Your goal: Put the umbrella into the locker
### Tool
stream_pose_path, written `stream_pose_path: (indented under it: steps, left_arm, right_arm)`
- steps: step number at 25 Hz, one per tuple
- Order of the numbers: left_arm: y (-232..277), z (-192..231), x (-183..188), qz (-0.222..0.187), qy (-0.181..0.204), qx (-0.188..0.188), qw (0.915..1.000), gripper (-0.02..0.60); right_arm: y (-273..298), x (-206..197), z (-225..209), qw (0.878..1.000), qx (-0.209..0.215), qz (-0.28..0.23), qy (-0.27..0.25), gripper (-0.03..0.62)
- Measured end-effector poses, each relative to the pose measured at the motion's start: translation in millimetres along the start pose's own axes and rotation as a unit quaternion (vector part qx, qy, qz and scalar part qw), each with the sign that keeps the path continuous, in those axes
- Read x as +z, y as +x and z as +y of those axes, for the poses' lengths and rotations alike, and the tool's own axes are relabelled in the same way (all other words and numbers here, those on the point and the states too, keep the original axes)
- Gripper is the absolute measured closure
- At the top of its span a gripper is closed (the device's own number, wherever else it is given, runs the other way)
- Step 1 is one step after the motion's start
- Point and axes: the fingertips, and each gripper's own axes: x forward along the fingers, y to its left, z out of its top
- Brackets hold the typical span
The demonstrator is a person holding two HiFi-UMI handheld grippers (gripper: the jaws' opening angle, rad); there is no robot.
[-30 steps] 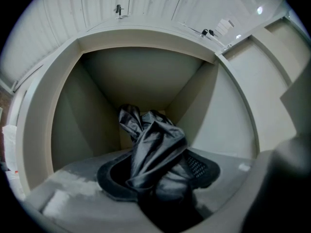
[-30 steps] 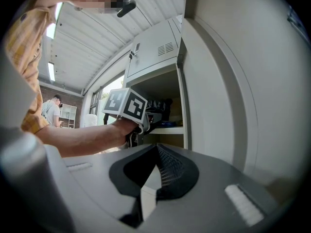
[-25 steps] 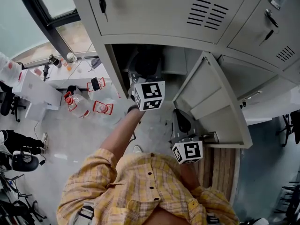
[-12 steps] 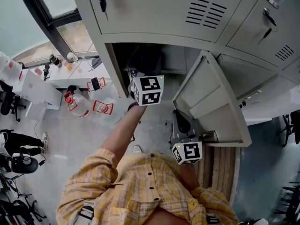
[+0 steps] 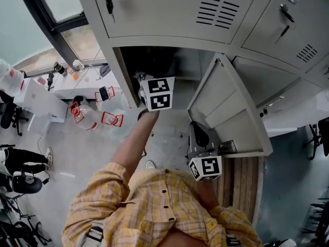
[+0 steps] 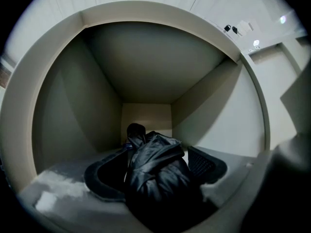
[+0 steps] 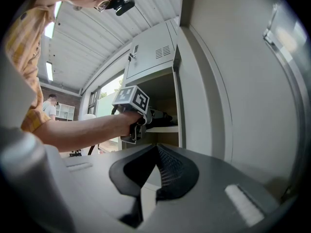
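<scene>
Fingers (image 6: 103, 181) of the left gripper (image 6: 158, 152) have just been opening and stand wide, probably to let go. Locker (image 6: 63, 106) at 12 o'clock, door (image 5: 226, 112) swung to 3 o'clock. Folded black umbrella (image 6: 155, 171) lies on its floor between those fingers. Right gripper (image 7: 154, 149) idles at 5 o'clock, closed and empty.

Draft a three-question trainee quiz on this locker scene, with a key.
1. True or false: the folded black fabric umbrella lies inside the open grey metal locker compartment.
2. The right tongs are: A) shut and empty; B) shut on the umbrella; C) wide open.
3. Fill in: in the head view, the compartment's open grey door hangs to the ___ of the opening.
Key: 1 true; it lies between the jaws of the left tongs, which have just been opening and whose pads stand clear of it. 2 A. 3 right.
</scene>
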Motion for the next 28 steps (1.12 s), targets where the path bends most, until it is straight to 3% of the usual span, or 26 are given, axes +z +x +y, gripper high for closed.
stream_pose_path:
  steps: [3,7,17,22,28]
  left_arm:
    - [-1,-3,2,-0.006,-0.006,-0.015,0.9999,0.148]
    - [-8,-7,9,-0.025,0.016,-0.023,0.9993,0.115]
    - [-45,-19,0,-0.017,0.035,-0.031,0.9988,0.115]
    - [-71,-20,-2,-0.014,0.018,-0.028,0.9993,0.115]
    - [-108,-28,-11,-0.013,-0.001,-0.037,0.9992,0.209]
  right_arm:
    - [-4,1,1,1.0,0.001,0.0,-0.001,0.595]
    - [-10,2,5,1.0,0.003,-0.002,-0.003,0.595]
    - [-24,2,13,1.0,0.004,-0.002,-0.005,0.595]
    - [-29,-2,19,1.0,0.009,0.003,-0.004,0.595]
    - [-35,-4,21,1.0,0.009,0.005,0.0,0.595]
